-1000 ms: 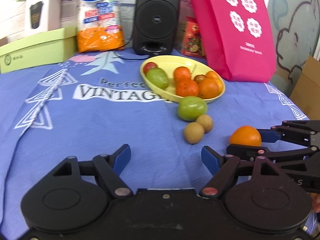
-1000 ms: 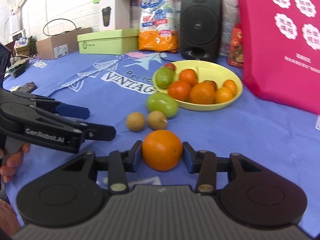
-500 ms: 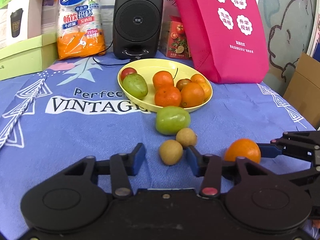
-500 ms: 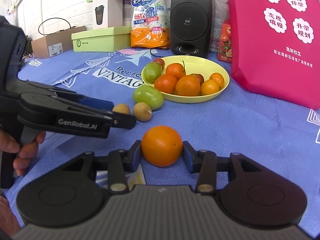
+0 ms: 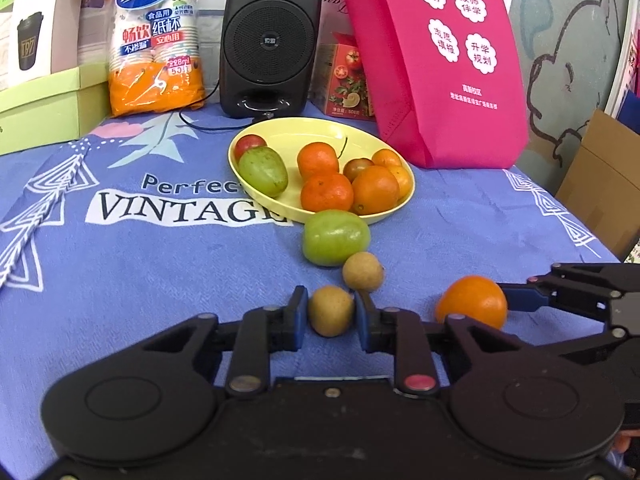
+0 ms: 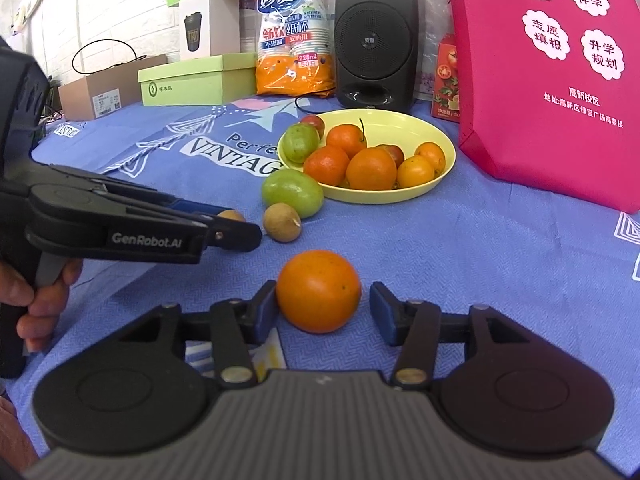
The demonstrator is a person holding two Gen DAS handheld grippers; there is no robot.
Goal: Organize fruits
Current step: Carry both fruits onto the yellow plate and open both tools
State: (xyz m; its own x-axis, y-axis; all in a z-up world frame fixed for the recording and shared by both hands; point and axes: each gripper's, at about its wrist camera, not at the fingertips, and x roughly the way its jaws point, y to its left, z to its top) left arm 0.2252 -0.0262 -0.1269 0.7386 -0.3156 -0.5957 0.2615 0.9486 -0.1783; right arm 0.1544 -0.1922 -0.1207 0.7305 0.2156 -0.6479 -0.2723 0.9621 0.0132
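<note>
My left gripper (image 5: 330, 315) is shut on a small brown fruit (image 5: 331, 308) that rests on the blue cloth. A second small brown fruit (image 5: 363, 271) and a green fruit (image 5: 335, 237) lie just beyond it. Behind them a yellow plate (image 5: 304, 128) holds several oranges, a green fruit and small red ones. In the right wrist view an orange (image 6: 319, 290) sits on the cloth between the jaws of my right gripper (image 6: 322, 309). Those jaws are opening, and a gap shows at the right pad. The left gripper (image 6: 236, 234) reaches in from the left there.
A black speaker (image 5: 271, 36), a pack of paper cups (image 5: 154, 36), a pink bag (image 5: 444, 60) and a green box (image 6: 196, 78) stand along the back. The cloth's right edge meets a cardboard box (image 5: 600, 184). A hand (image 6: 40, 300) holds the left gripper's handle.
My left gripper has moved forward to the near brown fruit and shut on it. My right gripper's jaws have spread a little away from the orange.
</note>
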